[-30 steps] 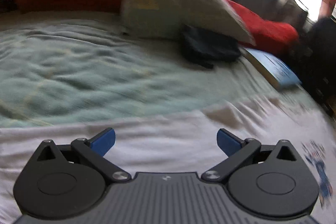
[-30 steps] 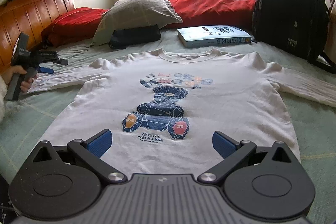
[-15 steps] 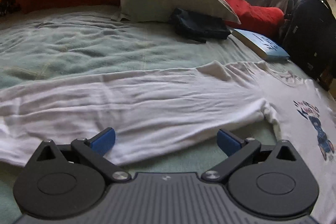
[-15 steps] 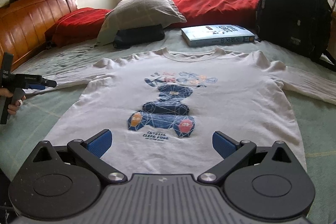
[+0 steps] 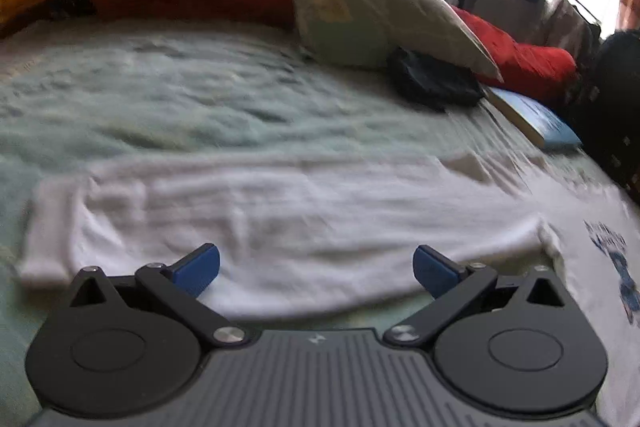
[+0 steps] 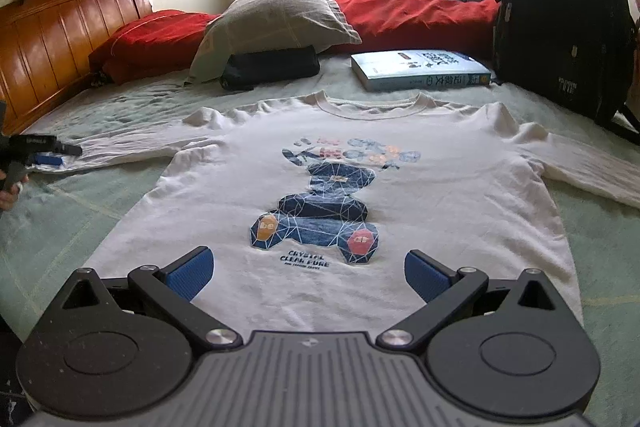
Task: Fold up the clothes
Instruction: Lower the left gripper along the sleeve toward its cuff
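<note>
The right tongs [image 6: 308, 273] stand with their blue pads wide apart, holding nothing, just above the hem of a white long-sleeved sweatshirt with a blue geometric bear print [image 6: 440, 195] that lies flat, face up, on the pale green bedsheet [image 6: 80, 219]. The print sits directly ahead of these tongs, the neckline farther on, and one sleeve runs out to each side. Off to their left, the left tongs [image 5: 316, 267] are also spread open and empty, low over the outstretched white sleeve [image 5: 260, 211], whose cuff lies to their left; this view is blurred. Beyond the neckline, ahead and to the right of the right tongs, rests a light blue thick book [image 6: 420, 69], with a flat black pouch [image 6: 272, 67] to the left of it, tucked under a grey-beige pillow [image 6: 276, 23]. A red quilt [image 6: 408, 15] runs behind them, a black backpack [image 6: 560, 19] stands far right, and an orange wooden headboard [image 6: 52, 35] rises far left.
</note>
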{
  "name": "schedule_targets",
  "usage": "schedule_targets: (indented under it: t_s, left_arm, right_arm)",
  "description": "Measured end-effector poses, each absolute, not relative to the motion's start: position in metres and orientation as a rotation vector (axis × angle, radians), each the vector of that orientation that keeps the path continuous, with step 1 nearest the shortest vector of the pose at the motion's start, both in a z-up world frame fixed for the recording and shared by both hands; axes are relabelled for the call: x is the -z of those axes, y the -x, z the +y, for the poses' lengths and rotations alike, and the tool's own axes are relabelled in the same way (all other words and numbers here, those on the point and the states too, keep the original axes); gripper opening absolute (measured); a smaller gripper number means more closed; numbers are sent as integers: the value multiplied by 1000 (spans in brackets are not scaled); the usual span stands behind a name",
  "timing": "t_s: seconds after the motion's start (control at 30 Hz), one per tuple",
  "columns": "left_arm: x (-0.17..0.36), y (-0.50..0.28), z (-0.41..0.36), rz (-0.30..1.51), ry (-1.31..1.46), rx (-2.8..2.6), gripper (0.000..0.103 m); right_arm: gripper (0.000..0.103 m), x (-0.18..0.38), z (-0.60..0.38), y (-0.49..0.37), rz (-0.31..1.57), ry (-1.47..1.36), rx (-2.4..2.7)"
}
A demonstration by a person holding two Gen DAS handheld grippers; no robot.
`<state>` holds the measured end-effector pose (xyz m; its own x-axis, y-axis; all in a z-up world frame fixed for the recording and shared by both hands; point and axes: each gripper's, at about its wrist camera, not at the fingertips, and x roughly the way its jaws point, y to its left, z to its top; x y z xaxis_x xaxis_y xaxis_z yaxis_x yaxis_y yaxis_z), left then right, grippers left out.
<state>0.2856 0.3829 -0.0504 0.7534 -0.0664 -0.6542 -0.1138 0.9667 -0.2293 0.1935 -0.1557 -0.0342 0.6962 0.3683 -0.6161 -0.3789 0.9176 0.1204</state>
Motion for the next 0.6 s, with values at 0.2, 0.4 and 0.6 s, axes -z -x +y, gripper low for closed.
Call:
schedule_targets:
  t_s: [0.2,0.4,0.6]
  left_arm:
    - [62,-319,422,683,451,-95,102]
    - [56,-308,450,638,475,-247,102]
    - [47,-283,440,628,509,-68,102]
  right_arm:
    - [103,33,-150,-192,678,55,-402]
    - [103,35,-150,-195,690,48,-398]
    - [103,37,-147,-193,694,45,-414]
